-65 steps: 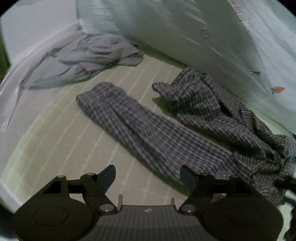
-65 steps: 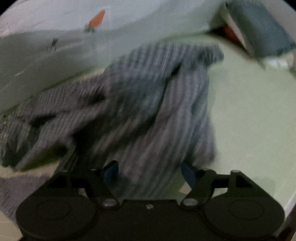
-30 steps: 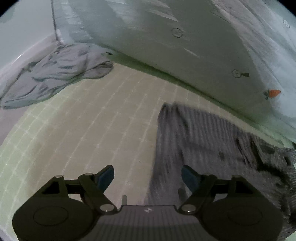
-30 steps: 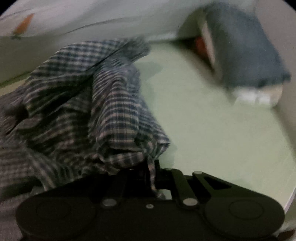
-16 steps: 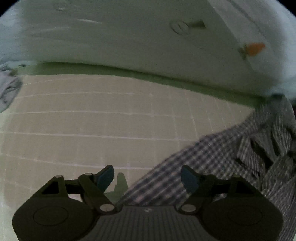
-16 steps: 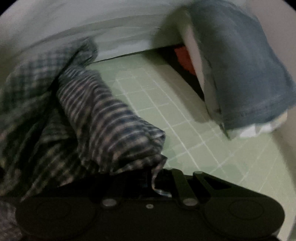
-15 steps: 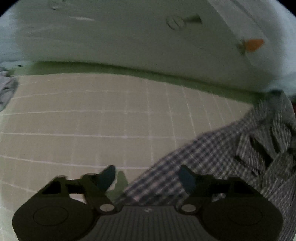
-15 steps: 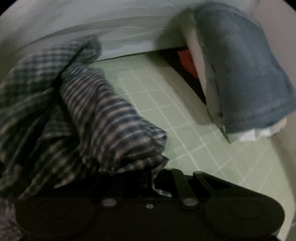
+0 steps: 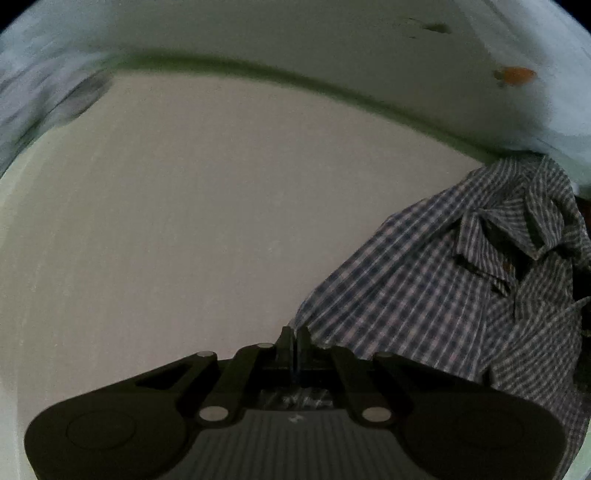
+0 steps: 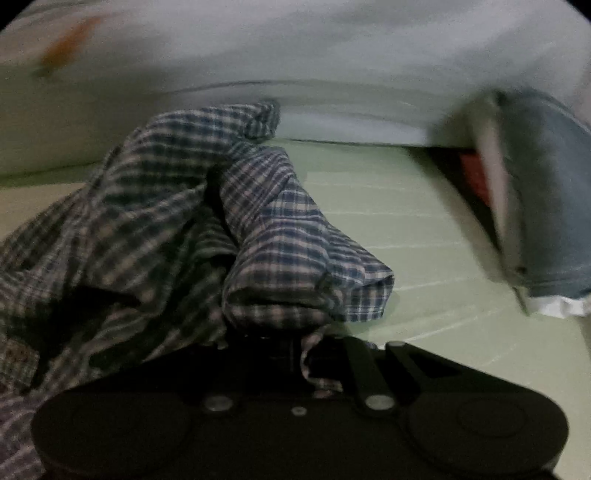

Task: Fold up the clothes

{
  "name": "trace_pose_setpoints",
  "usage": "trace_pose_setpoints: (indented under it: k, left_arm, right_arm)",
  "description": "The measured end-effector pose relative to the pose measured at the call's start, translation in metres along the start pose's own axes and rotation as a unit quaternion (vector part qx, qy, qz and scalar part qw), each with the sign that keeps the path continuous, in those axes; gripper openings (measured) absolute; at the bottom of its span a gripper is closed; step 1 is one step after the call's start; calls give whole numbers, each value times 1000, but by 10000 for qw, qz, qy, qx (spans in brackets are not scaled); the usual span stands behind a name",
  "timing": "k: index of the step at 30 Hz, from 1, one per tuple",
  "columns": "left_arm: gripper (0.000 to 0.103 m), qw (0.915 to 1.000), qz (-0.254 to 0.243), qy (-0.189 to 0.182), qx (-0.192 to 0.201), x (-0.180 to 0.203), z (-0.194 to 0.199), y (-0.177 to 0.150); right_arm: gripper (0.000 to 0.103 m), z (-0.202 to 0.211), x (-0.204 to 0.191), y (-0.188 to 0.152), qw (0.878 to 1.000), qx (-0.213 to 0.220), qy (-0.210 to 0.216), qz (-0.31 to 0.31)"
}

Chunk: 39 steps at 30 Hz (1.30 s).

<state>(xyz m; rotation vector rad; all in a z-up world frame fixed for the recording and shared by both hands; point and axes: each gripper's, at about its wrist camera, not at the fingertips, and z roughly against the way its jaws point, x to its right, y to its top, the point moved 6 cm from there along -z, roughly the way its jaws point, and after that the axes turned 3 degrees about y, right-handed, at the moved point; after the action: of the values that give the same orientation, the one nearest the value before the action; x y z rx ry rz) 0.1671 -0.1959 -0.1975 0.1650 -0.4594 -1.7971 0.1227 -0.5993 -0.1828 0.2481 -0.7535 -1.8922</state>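
Nearest in the left wrist view, the left gripper [image 9: 294,338] has its jaws pressed together on the edge of the shirt [image 9: 436,291], a thin sliver of cloth pinched between them. From that pinched corner the shirt spreads away to the right, a blue-and-white check with fine dark lines, fairly flat close in and rumpled into folds and dark pockets farther off. In the right wrist view the right gripper [image 10: 295,343] is clamped on a bunched part of the same shirt [image 10: 184,206], with cloth draping over the jaws and hiding their tips; a rolled, tube-like fold sits just above them and more crumpled check heaps up to the left. The shirt lies on the mat [image 10: 424,258], pale green with a faint white grid. To the right on the mat is a blue cloth [image 10: 546,192] over something white, blurred. Beyond the mat rises a pale sheet [image 9: 295,33] bearing a small orange mark [image 9: 515,75].
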Motion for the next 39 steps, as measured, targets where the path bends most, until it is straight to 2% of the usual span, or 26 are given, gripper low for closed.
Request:
trace_pose_setpoints:
  k: [3, 8, 10, 11, 12, 13, 14, 18, 19, 21, 24, 31, 34, 35, 36, 37, 38, 39]
  left_arm:
    - [2, 9984, 518, 225, -36, -38, 24, -37]
    - [2, 9925, 1106, 514, -35, -86, 56, -77]
    - [4, 9894, 1308, 627, -36, -103, 69, -91]
    - [7, 9891, 1310, 672, -43, -105, 72, -95]
    - [11, 9889, 1304, 707, -39, -106, 74, -97]
    - [15, 9893, 1277, 710, -4, -106, 75, -98]
    - [25, 9896, 1250, 713, 30, -105, 77, -98]
    - [59, 9919, 1036, 715, 193, -99, 85, -95]
    - [62, 9928, 946, 701, 230, -95, 86, -93]
    - [66, 9943, 776, 670, 282, -86, 86, -89]
    - [66, 9959, 550, 645, 312, -70, 85, -87]
    - [68, 9971, 259, 624, 363, -36, 81, -87]
    - [68, 9970, 254, 612, 412, -24, 83, -87]
    - [68, 9969, 251, 605, 427, -19, 83, -87]
    - [68, 9969, 242, 596, 443, -15, 81, -85]
    - [68, 9969, 233, 587, 460, -11, 80, -83]
    - [68, 9970, 224, 576, 477, -6, 79, -81]
    - [68, 9970, 210, 556, 498, -1, 78, -79]
  right_arm:
    - [8, 19, -39, -11, 9986, 74, 413, 315]
    - [10, 46, -95, -37, 9921, 93, 965, 797]
    - [18, 57, -111, -46, 9893, 116, 1106, 947]
    - [30, 63, -117, -50, 9881, 130, 1169, 993]
    - [38, 68, -116, -53, 9883, 153, 1194, 937]
    - [40, 73, -115, -57, 9886, 176, 1216, 872]
    - [44, 78, -109, -60, 9893, 198, 1212, 784]
    - [73, 98, -85, -75, 9923, 267, 1132, 425]
    - [75, 104, -80, -82, 9934, 271, 1065, 338]
    - [84, 114, -69, -99, 9959, 231, 869, 127]
    - [85, 121, -47, -125, 9980, 87, 604, -180]
    - [86, 103, -19, -141, 9972, -304, 576, -363]
    - [80, 96, -7, -148, 9963, -471, 567, -439]
    - [70, 95, -4, -147, 9959, -439, 668, -423]
    - [48, 94, -2, -145, 9954, -401, 777, -403]
    - [34, 92, 0, -140, 9952, -376, 844, -330]
    - [13, 89, 2, -136, 9949, -352, 908, -253]
    - [4, 86, 7, -129, 9960, -258, 851, -110]
